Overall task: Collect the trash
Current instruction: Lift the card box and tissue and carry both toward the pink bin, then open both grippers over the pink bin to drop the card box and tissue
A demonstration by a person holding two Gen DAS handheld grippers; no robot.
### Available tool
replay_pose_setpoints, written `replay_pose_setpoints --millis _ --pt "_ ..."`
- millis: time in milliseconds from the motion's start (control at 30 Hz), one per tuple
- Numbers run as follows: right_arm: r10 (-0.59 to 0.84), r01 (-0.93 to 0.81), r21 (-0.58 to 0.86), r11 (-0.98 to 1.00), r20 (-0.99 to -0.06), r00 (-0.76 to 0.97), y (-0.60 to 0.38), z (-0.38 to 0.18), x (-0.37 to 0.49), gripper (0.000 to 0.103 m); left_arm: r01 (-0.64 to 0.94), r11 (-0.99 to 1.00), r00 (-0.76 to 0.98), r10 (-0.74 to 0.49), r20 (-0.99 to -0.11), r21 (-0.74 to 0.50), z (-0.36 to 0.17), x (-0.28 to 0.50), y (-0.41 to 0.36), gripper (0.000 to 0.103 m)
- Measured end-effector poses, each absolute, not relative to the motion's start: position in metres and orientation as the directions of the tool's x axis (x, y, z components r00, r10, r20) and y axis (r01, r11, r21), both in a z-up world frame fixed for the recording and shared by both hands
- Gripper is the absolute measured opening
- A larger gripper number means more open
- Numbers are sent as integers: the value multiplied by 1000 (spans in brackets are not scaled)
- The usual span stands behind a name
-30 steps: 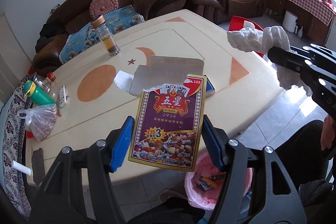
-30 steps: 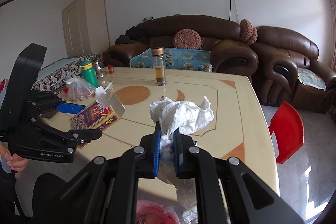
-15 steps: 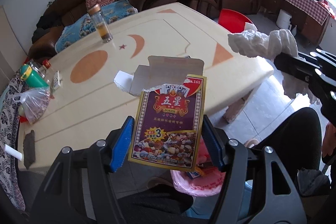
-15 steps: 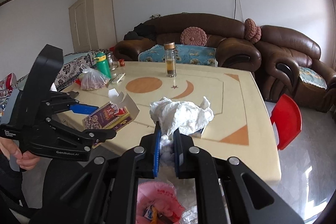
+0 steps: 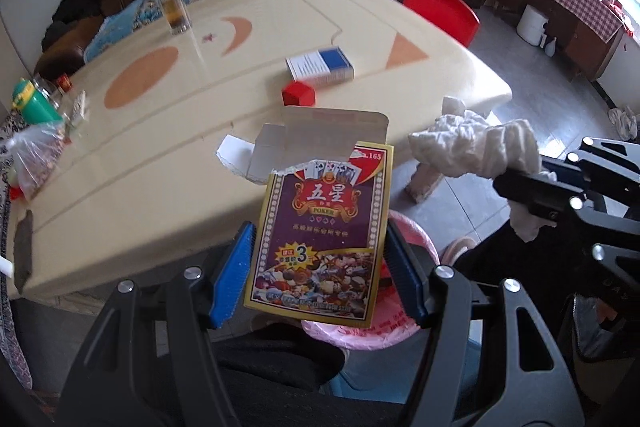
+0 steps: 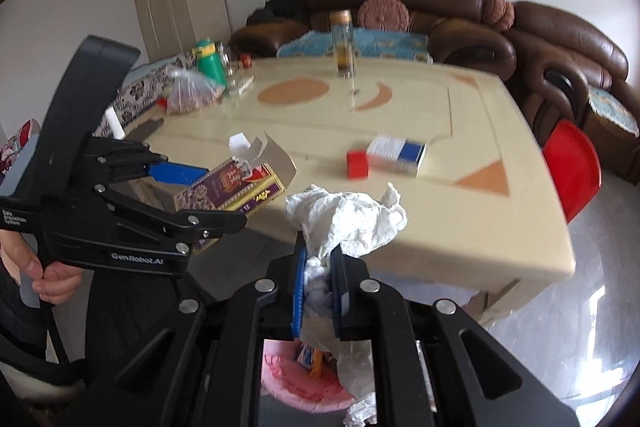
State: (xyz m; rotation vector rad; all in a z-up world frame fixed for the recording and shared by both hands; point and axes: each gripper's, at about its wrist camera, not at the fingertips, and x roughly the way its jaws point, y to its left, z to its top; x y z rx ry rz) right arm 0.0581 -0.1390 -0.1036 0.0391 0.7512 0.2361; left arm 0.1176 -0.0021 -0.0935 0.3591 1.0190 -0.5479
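The left gripper [image 5: 320, 267], blue ribbed pads, clamps a glossy purple cardboard playing-card box [image 5: 320, 231], its torn flap open at 12 o'clock. The right gripper [image 6: 318, 291] pinches crumpled white tissue paper [image 6: 344, 215]. A pink plastic-lined bin [image 6: 296, 383] sits at 6 o'clock below both.

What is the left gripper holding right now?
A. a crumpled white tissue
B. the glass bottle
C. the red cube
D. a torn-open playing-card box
D: the left gripper has its blue pads on both sides of the torn-open playing-card box; the tissue is in the right gripper.
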Motion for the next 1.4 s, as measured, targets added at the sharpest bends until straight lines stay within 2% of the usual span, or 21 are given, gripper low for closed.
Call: replay_pose_setpoints --millis 200,633,867,1400 --pt "229 -190 138 972 -737 636 -140 -140 66 11 591 806 329 -244 -912 -2 -134 118 -4 63" --pt "263 -183 195 964 -817 514 -143 -195 85 11 603 793 160 -228 -961 -88 -212 126 -16 63" --pt "289 -162 242 957 -856 429 -146 -234 95 11 575 805 46 -212 -976 -147 -255 142 -21 63" --pt "334 -119 314 942 -915 225 -155 -326 129 11 511 841 -157 -109 -981 -176 -341 166 -38 63"
